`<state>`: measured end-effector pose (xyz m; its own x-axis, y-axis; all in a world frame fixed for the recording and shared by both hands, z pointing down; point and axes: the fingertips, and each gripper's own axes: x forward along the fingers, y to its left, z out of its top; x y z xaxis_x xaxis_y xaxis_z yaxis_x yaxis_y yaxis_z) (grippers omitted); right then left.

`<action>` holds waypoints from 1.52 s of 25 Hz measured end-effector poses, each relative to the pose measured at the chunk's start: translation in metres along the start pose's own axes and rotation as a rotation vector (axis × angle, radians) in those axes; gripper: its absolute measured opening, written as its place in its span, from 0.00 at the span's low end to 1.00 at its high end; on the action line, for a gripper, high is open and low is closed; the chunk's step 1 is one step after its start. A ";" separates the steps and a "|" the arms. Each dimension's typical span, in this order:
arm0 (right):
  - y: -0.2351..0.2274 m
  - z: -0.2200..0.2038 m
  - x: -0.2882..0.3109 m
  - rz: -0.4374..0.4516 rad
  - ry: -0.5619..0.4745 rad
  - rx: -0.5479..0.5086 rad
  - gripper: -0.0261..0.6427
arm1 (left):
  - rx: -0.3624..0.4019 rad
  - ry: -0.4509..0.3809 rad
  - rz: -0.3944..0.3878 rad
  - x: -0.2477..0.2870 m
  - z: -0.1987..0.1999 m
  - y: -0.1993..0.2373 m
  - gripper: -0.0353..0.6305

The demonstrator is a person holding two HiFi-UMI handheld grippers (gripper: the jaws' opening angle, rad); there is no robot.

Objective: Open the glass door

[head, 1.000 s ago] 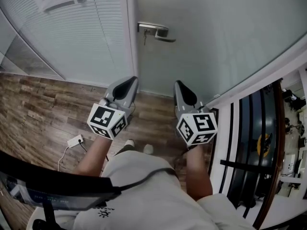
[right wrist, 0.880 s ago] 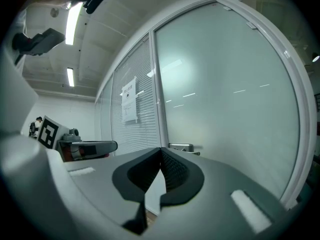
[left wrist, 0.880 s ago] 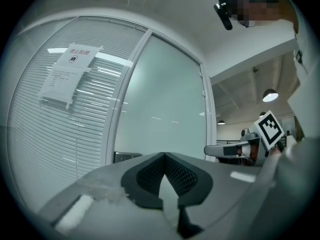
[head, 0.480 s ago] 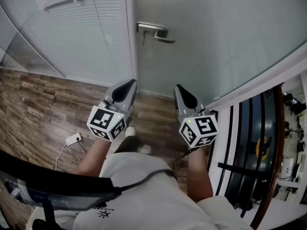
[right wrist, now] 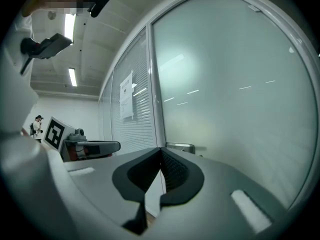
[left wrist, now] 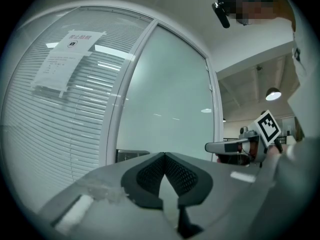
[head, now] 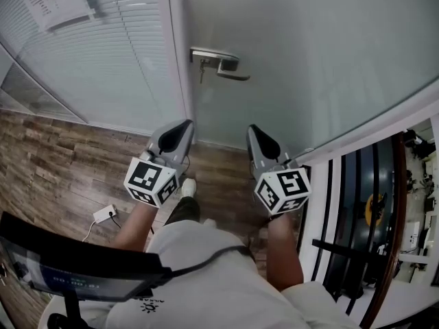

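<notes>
Jaws first: both pairs are pressed together with nothing between them. On your left gripper [left wrist: 164, 155] the dark ribbed pads [left wrist: 149, 174] meet at the tip, and your right gripper [right wrist: 160, 150] shows the same closed wedge. From the head view you're holding the two side by side, apart from each other, both pointing level at the doorway.

The glass door [head: 309, 60] fills the frame ahead of your right gripper. It's a frosted, pale grey-green pane, standing shut against the white frame post [head: 177, 46]. Its metal lever handle [head: 223, 64] sits at the door's left edge, just beside that post, with the lever pointing right. Neither gripper touches it. In the head view it lies beyond the two tips and between them, and in the right gripper view it peeks out just above your closed jaws.

Left of the post you've got the fixed panel of horizontal blinds [head: 103, 53], with a printed paper notice [head: 55, 2] stuck high on it. Your left gripper looks straight at that post, blinds to one side and door to the other, and the right gripper shows at the right of its view.

Below you there's wood-plank floor [head: 48, 149], and a white power strip [head: 106, 214] with its cable lies near your left arm
</notes>
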<state>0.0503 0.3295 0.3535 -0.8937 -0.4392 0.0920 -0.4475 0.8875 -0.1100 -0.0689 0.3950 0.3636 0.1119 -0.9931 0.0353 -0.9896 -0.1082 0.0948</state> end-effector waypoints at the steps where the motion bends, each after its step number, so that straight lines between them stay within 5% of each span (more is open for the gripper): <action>1: -0.004 0.001 0.011 -0.002 0.004 -0.001 0.05 | 0.005 0.002 -0.003 0.008 0.001 0.008 0.05; 12: -0.033 0.007 0.124 -0.062 0.061 -0.070 0.05 | 0.003 0.018 -0.071 0.076 0.012 0.092 0.06; 21: -0.065 -0.009 0.173 -0.188 0.144 -0.108 0.05 | 0.004 0.045 -0.196 0.111 0.011 0.123 0.06; 25: -0.062 -0.014 0.187 -0.178 0.180 -0.092 0.05 | -0.017 0.068 -0.222 0.118 0.002 0.135 0.06; 38: -0.101 -0.043 0.192 -0.213 0.359 -0.364 0.07 | -0.049 0.127 -0.265 0.134 -0.022 0.123 0.06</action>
<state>-0.0748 0.1609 0.4251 -0.6888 -0.5954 0.4136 -0.5197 0.8033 0.2909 -0.1737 0.2491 0.4023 0.3789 -0.9168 0.1265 -0.9194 -0.3572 0.1646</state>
